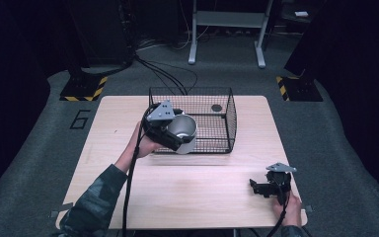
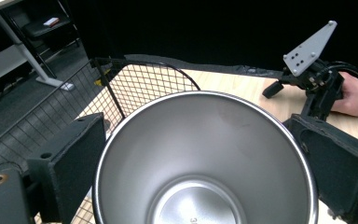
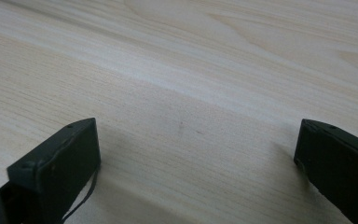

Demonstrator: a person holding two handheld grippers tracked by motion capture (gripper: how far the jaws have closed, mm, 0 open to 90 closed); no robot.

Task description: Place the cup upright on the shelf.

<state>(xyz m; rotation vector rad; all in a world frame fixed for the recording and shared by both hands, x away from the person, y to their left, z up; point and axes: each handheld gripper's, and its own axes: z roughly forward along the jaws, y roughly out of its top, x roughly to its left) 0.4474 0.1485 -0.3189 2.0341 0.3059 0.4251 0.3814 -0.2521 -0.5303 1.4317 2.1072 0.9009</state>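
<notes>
High view: pale wooden table [image 1: 187,187] on grey carpet [image 1: 335,143]; left gripper [image 1: 170,129] clamps a steel cup [image 1: 183,132] at the wire basket [image 1: 217,123] rim; right gripper [image 1: 264,187], jaws spread, rests near the front edge.

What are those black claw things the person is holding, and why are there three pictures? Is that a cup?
Those are grabbers with two jaws; a person holds one in each hand. One picture looks down from above the wooden table. The other two come from small cameras riding on each grabber. The left gripper squeezes a shiny metal cup, lifted by the near wall of a black wire basket. The right gripper rests low on the table, jaws open, holding nothing.
</notes>
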